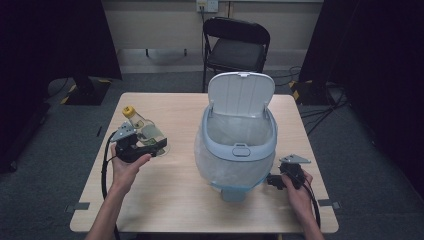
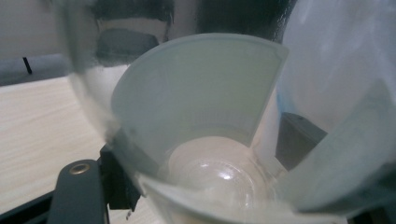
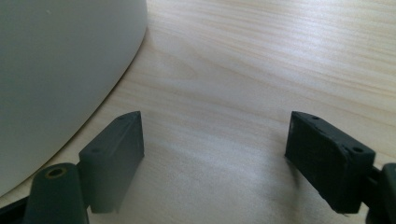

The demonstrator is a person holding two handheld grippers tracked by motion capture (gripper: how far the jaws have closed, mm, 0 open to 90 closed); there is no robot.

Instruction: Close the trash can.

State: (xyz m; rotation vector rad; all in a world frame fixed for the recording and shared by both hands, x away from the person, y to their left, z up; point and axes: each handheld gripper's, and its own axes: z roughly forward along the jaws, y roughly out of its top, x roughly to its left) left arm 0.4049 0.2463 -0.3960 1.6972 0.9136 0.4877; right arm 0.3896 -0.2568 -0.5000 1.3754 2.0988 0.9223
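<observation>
The clear plastic bottle [image 1: 145,131] with a yellow cap [image 1: 129,111] sits between the jaws of the left gripper [image 1: 150,145], held over the left part of the desk [image 1: 170,200], with its cap pointing away from the person and to the left. In the left gripper view its transparent body [image 2: 205,140] fills the space between the jaws, so the gripper is pinching the bottle across a wide part of its body. The bin [image 1: 239,145], lined with a thin bag and with its lid [image 1: 241,92] swung up, stands in the middle of the desk, well apart from the bottle.

The main risk seems to be the grip itself: a thin, smooth, empty bottle can buckle or slide under the pads, and it may then twist and fall onto the desk short of the bin. If the bottle is carried across too low, it could knock the rim [image 1: 240,148] or catch the loose liner, and push the light bin. The upright lid could also fall shut if it is bumped.

The right gripper [image 3: 215,158] rests on the desk just beside the bin's base with its jaws spread and nothing between them, so it isn't steadying the bin.
</observation>
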